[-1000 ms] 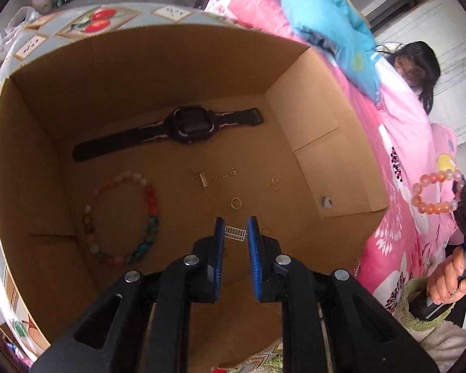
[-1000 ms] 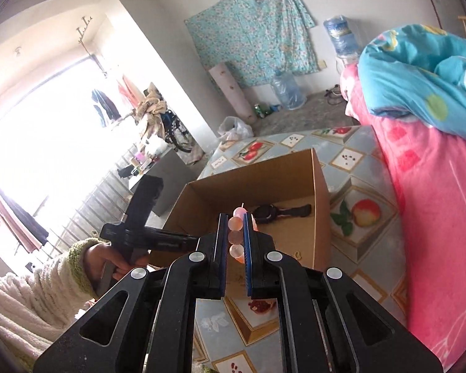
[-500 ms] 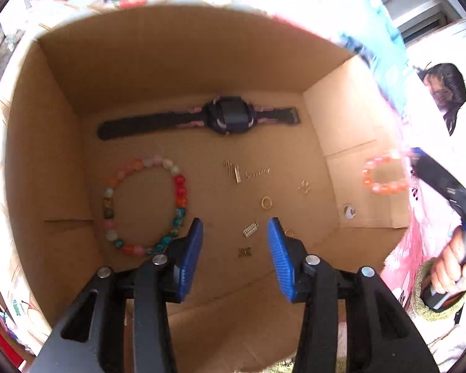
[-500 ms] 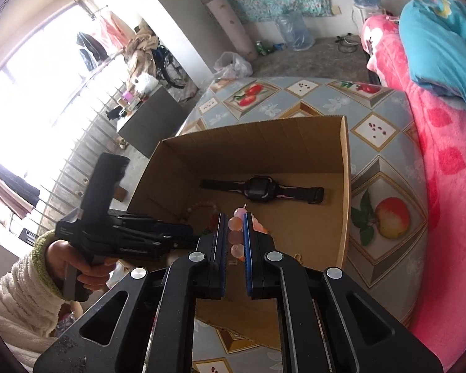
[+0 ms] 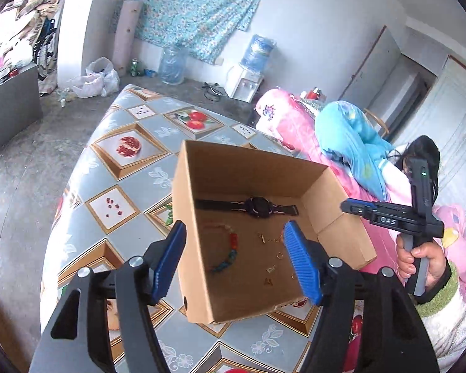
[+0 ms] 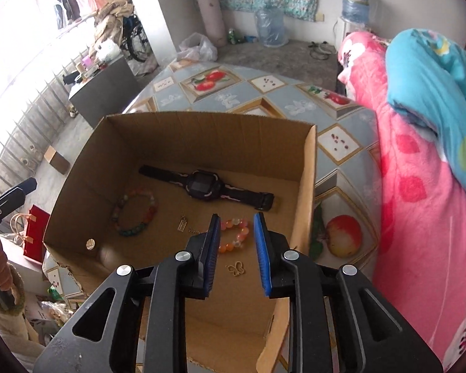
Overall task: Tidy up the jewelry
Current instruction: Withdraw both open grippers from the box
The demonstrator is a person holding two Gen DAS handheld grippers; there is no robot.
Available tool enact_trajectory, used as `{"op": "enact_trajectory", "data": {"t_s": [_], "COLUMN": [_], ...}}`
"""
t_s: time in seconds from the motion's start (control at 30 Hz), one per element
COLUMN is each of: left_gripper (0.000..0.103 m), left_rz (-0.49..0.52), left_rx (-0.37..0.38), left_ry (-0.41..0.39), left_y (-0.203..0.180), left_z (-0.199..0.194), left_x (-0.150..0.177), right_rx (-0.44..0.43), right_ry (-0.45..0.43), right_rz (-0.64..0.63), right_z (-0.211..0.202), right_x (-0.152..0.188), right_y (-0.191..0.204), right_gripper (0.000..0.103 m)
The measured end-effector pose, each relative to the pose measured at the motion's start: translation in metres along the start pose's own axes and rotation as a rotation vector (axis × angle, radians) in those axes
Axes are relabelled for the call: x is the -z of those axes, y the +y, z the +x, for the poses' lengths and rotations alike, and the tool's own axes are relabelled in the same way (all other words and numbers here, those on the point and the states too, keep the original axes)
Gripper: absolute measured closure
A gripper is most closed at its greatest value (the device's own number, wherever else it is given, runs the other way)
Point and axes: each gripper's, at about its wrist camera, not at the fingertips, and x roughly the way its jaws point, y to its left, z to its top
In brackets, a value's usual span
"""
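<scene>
A: Where has the pink bracelet (image 6: 234, 236) ended up?

B: On the floor of the cardboard box (image 6: 307, 186), near the right wall, in front of the black watch (image 6: 202, 188). The right gripper (image 6: 236, 255) hangs just above it. Its jaws have just been opening and now stand apart, with nothing pinched – the beads lie loose below the gap.

A: And the left gripper (image 5: 236, 267)?

B: Spread wide, its jaws have just been opening too, and empty. It sits above the near edge of the box, looking down at the multicoloured bracelet (image 5: 228, 251) and the small gold pieces (image 5: 275, 250) on the box floor.

A: So the drop looks finished. How should the right one leave?

B: I'd lift it straight up with the jaws kept parted, so a pad can't snag a bead and drag the loop onto the butterfly charm (image 6: 236, 269) just in front of it. Steer clear of the right wall as well – the cardboard looks light enough to shift if nudged.

A: Anything still outside the box?

B: None that I can see on the patterned tablecloth (image 5: 124, 186) in either view.
</scene>
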Motion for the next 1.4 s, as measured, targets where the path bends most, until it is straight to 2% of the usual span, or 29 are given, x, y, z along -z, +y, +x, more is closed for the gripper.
{"op": "enact_trajectory", "data": {"t_s": [0.07, 0.13, 0.23, 0.37, 0.43, 0.47, 0.5, 0.57, 0.73, 0.97, 1.1, 1.3, 1.4], "left_gripper": [0.035, 0.034, 0.032, 0.031, 0.031, 0.031, 0.031, 0.030, 0.030, 0.030, 0.029, 0.029, 0.029], "left_rz": [-0.032, -0.067, -0.106, -0.152, -0.168, -0.171, -0.169, -0.159, -0.122, -0.093, -0.102, -0.118, -0.082], "left_rx": [-0.020, -0.026, -0.016, 0.021, 0.043, 0.050, 0.061, 0.077, -0.001, 0.009, 0.002, -0.003, -0.021], "left_ry": [-0.014, -0.004, 0.035, 0.105, 0.136, 0.150, 0.164, 0.176, 0.164, 0.126, 0.141, 0.173, 0.150], "left_y": [0.015, 0.026, 0.034, 0.033, 0.030, 0.029, 0.026, 0.018, 0.002, -0.008, -0.011, -0.011, -0.016], "left_z": [-0.003, 0.001, 0.012, 0.035, 0.046, 0.051, 0.055, 0.059, 0.058, 0.029, 0.013, 0.002, -0.002], "left_x": [0.004, 0.009, 0.014, 0.028, 0.034, 0.037, 0.039, 0.042, 0.045, 0.055, 0.075, 0.110, 0.119], "right_rx": [0.024, 0.036, 0.000, -0.089, -0.145, -0.184, -0.183, -0.141, -0.135, -0.158, -0.178, -0.182, -0.177], "right_ry": [-0.073, -0.116, -0.101, 0.018, 0.073, 0.091, 0.096, 0.090, 0.089, 0.052, 0.056, 0.056, 0.023], "right_rz": [0.036, 0.101, 0.207, 0.322, 0.336, 0.337, 0.329, 0.284, 0.300, 0.306, 0.332, 0.365, 0.367], "right_z": [-0.022, -0.036, -0.035, -0.003, 0.011, 0.015, 0.016, 0.013, 0.002, -0.036, -0.049, -0.049, -0.053], "right_x": [0.006, 0.014, 0.029, 0.053, 0.061, 0.064, 0.065, 0.065, 0.073, 0.103, 0.133, 0.162, 0.168], "right_y": [-0.009, -0.023, -0.044, -0.060, -0.056, -0.052, -0.049, -0.039, -0.039, -0.030, -0.024, -0.019, -0.017], "right_gripper": [0.061, 0.053, 0.048, 0.048, 0.048, 0.052, 0.054, 0.059, 0.066, 0.066, 0.066, 0.065, 0.064]}}
